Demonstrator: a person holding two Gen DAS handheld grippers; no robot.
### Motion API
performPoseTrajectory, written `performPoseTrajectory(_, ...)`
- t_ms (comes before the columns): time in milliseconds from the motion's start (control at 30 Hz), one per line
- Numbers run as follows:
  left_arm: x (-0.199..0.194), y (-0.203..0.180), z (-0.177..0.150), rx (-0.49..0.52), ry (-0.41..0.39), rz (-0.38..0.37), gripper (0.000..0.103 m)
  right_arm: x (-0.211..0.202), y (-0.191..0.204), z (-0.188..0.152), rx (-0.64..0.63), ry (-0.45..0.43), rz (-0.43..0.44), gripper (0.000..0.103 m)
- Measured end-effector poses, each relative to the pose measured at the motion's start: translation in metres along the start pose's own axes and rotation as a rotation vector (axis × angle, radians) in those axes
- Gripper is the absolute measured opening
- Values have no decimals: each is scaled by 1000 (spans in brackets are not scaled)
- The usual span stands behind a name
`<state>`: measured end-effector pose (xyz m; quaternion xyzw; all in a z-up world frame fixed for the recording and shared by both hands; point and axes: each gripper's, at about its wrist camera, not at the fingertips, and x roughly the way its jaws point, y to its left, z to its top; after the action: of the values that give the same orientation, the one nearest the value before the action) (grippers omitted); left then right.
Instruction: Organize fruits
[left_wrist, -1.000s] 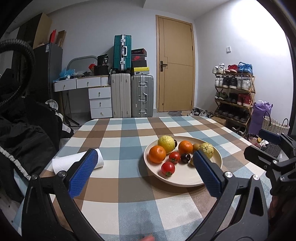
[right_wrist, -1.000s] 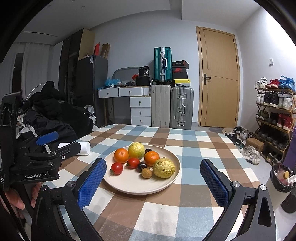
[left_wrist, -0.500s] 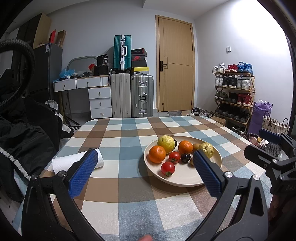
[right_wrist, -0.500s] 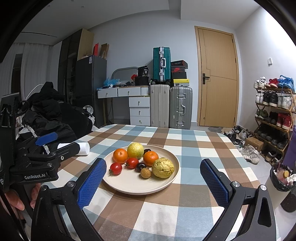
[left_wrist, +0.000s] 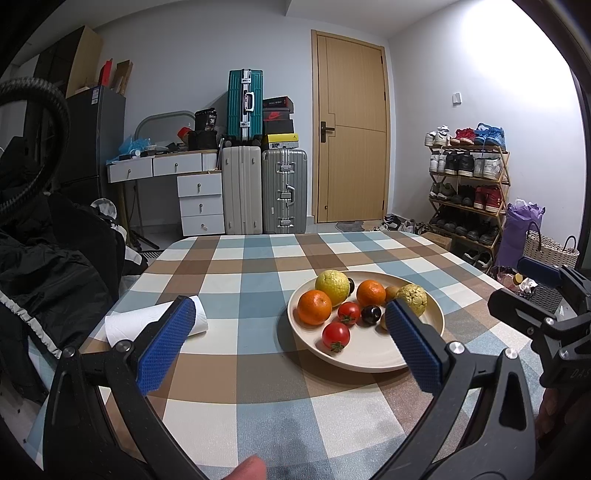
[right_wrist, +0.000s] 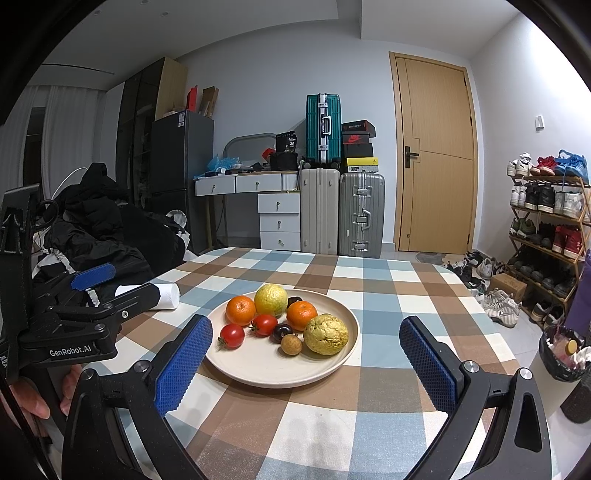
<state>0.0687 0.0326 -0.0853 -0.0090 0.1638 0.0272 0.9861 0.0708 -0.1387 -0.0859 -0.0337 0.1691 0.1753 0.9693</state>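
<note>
Two oranges (right_wrist: 241, 310) and two smooth red tomatoes (right_wrist: 232, 335) sit with a bumpy yellow-green fruit (right_wrist: 325, 334) on a round cream plate (right_wrist: 343, 354) toward the table's (right_wrist: 388, 288) right edge; none shows a clear long axis. Both the left gripper (left_wrist: 291, 345) and right gripper (right_wrist: 306, 360) hover with fingers spread wide, holding nothing.

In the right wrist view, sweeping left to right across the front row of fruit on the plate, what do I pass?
Red tomato → second red tomato → dark plum → small brown fruit → bumpy yellow-green fruit, all on the cream plate.
</note>
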Motion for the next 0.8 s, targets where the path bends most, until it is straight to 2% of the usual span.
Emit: performPoseTrajectory(800, 2, 0, -1, 1, -1, 0, 103, 0, 0, 0, 0, -1, 0, 103)
